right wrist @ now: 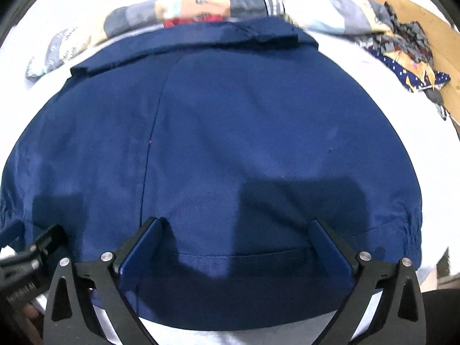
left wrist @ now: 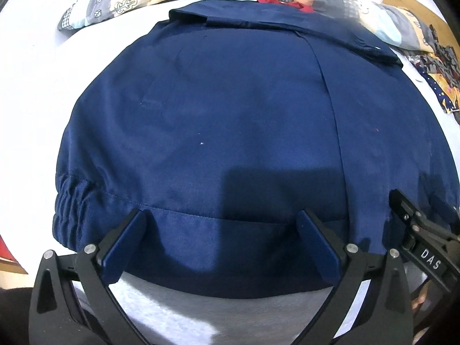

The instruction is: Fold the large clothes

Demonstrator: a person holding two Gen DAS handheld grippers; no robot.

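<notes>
With both sleeves already folded in, left gripper [left wrist: 221, 227] and right gripper [right wrist: 237, 234] gape empty over the navy woven jacket [left wrist: 230, 109] hem, lower frame; lengthwise folds remain

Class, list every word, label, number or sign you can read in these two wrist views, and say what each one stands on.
"DAS": white letters on a black plate on the right gripper, seen at the right edge of the left wrist view.
Unreadable: faint blurred lettering on the left gripper, low left in the right wrist view.
Navy jacket: no readable text.
Patchwork quilt: leaf prints only, no words.
</notes>
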